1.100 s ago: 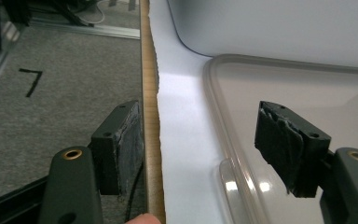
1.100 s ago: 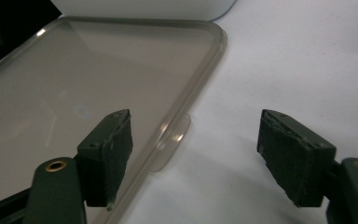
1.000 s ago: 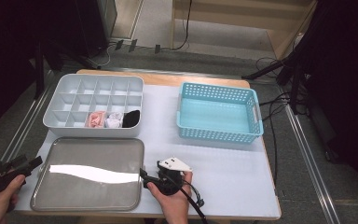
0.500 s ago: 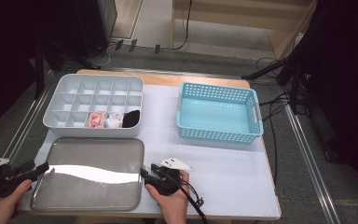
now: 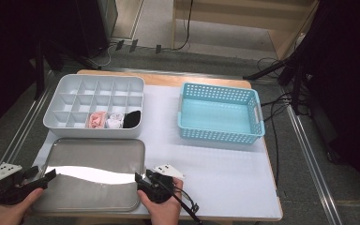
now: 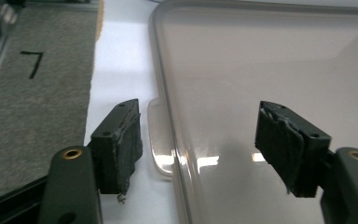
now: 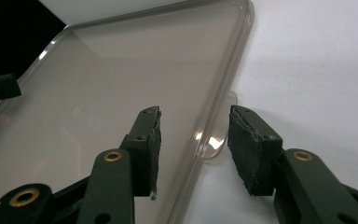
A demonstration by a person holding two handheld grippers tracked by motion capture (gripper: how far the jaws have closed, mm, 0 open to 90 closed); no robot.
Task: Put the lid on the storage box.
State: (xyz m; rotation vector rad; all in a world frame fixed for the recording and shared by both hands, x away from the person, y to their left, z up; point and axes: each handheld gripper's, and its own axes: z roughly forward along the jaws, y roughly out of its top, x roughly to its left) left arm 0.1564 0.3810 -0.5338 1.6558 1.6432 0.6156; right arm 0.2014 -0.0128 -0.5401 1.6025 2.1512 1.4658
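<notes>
A flat clear lid (image 5: 93, 173) with a raised rim lies at the table's front left. My left gripper (image 5: 44, 177) is at its left edge and my right gripper (image 5: 140, 180) at its right edge. In the left gripper view my left gripper (image 6: 200, 140) is open across the lid's (image 6: 270, 70) rim, with a small tab (image 6: 161, 140) between the pads and no pad touching it. In the right gripper view my right gripper (image 7: 196, 140) straddles the lid's (image 7: 121, 84) rim and its tab (image 7: 219, 140). Its jaws have just been closing, and gaps remain on both sides.
Behind the lid stands a grey compartment box (image 5: 75, 89) with pink, white and black items in its front row. A blue basket (image 5: 220, 115) sits at the back right. The table's front edge runs just below both hands.
My left gripper has slid right, up to the lid's left edge. My right gripper has narrowed its jaws around the right rim and shifted slightly toward the lid.
</notes>
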